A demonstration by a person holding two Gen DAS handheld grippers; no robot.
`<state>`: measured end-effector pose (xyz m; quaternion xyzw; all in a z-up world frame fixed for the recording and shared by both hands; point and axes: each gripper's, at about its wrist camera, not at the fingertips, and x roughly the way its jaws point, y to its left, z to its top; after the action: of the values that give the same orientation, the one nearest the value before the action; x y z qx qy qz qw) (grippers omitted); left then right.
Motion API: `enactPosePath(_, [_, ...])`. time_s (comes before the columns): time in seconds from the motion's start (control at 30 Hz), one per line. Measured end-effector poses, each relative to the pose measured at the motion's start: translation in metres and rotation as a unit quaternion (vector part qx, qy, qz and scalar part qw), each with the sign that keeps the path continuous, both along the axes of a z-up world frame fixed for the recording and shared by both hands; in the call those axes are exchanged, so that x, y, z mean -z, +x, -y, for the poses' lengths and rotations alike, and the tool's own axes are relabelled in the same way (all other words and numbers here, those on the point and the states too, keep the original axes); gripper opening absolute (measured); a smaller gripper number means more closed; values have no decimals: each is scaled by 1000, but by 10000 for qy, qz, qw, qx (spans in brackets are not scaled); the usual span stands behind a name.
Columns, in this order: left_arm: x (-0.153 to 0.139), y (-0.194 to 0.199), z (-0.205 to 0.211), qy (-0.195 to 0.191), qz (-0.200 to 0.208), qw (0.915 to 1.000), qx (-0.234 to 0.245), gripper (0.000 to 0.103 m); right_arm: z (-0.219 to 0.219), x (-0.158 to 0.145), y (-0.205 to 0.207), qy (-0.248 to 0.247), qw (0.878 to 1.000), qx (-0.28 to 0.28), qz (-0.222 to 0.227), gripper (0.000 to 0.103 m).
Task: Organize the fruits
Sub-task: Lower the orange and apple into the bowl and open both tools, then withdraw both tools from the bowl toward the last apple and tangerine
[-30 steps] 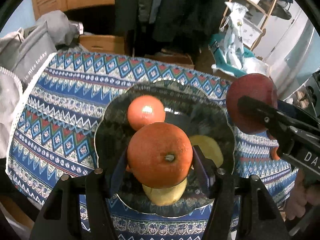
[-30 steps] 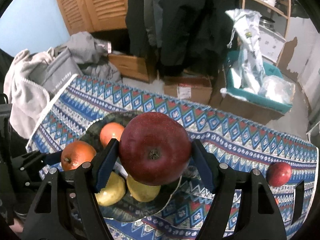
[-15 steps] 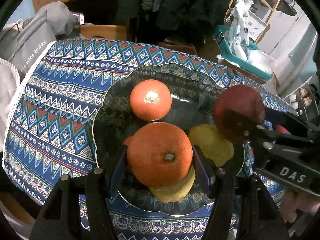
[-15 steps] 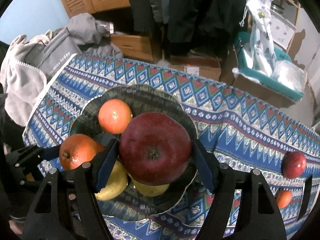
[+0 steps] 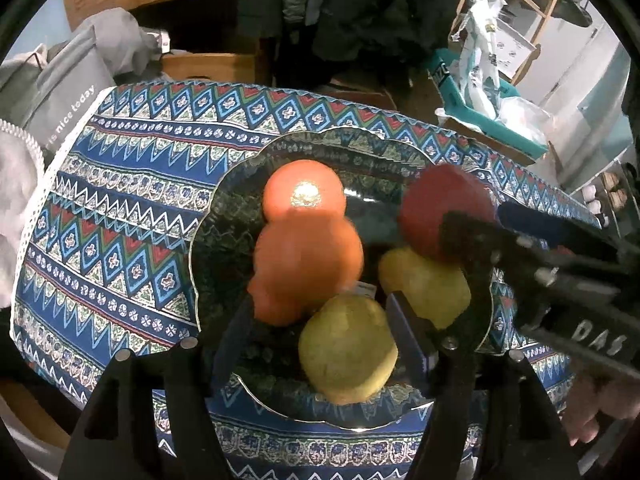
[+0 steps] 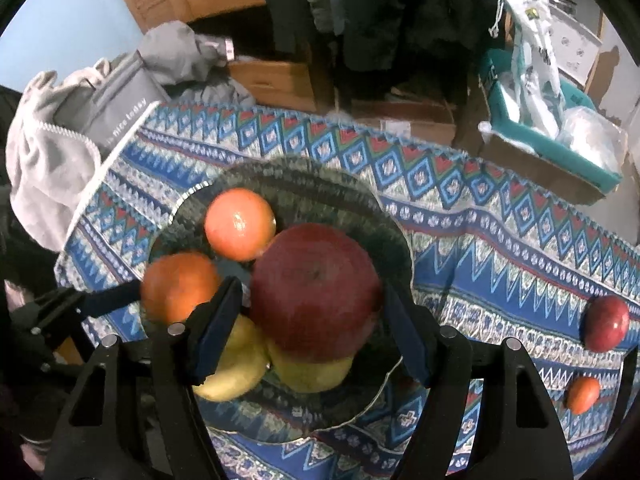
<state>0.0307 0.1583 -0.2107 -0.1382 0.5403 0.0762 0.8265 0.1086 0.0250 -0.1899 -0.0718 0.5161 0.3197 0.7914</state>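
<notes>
My right tongs [image 6: 310, 316] clamp the red apple [image 6: 316, 292]: firm, waxy, grip its equator. Left tongs [image 5: 320, 336] opening, orange [image 5: 308, 260] free at 12 o'clock.

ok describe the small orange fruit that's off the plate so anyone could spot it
Start from the patterned tablecloth and the dark scalloped plate piled with fruit. In the right wrist view, look right of the plate, near the picture's edge, where two loose fruits lie on the cloth. The small orange fruit is the nearer, lower one, smaller than the red apple beside it.
</notes>
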Motion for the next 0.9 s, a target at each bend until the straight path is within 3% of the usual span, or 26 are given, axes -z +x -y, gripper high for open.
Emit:
enactPosePath(0.33, [-13,-1,8,27,197,9998,43,74,15,-24,-1,117,9995,139,254,74])
enactPosePath(0.9, [-60,-4,46,239,762,9962,353,77,71,-69,-19,-173,9913,548,1187,74])
